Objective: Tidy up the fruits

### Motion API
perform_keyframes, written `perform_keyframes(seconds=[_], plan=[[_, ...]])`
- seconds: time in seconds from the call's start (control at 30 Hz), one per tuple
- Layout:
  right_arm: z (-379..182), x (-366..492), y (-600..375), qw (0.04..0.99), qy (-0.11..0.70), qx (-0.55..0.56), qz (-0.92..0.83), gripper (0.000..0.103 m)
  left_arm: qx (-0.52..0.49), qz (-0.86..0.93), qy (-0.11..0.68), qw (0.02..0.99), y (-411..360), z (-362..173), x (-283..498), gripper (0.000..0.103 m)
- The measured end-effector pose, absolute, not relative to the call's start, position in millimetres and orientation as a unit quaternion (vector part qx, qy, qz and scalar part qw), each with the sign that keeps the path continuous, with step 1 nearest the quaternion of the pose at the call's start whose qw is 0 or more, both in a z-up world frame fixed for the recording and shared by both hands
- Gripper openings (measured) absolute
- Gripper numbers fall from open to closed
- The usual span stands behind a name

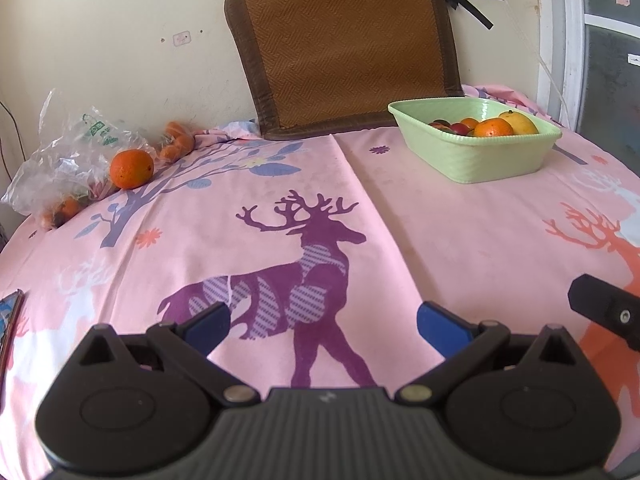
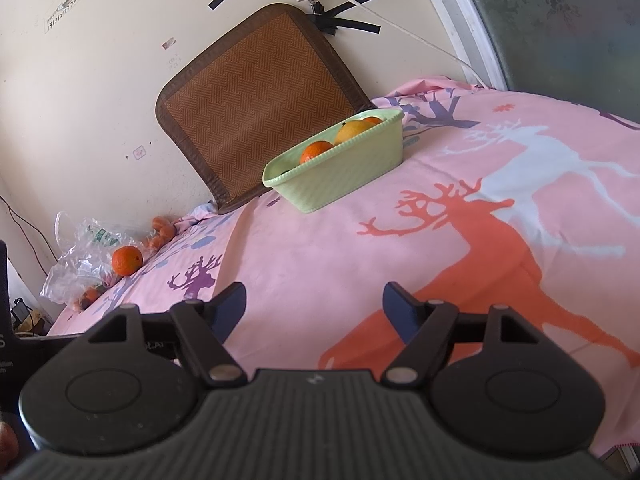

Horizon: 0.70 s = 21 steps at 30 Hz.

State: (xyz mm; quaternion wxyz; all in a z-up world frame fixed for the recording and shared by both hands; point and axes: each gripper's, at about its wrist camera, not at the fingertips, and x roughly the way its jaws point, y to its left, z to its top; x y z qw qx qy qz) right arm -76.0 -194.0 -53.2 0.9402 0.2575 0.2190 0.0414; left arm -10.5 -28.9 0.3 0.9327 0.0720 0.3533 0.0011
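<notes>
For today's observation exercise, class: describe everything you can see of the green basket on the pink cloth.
The basket is pale green, rectangular, apparently plastic, with a fine woven-look texture on its walls, a flared rim and rounded corners. It stands upright on the pink cloth, close in front of the brown mat leaning on the wall; whether they touch is unclear. Inside lie oranges, a yellow fruit and small dark red fruits. Neither gripper touches it.
</notes>
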Motion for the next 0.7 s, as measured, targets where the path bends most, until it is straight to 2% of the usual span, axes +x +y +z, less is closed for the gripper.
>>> perform_keyframes(seconds=[0.7], plan=[[-53.4, -75.5, -190.7, 0.940, 0.219, 0.256, 0.045, 0.080, 0.077, 0.008, 0.339, 0.937, -26.4, 3.0, -11.5, 0.103]])
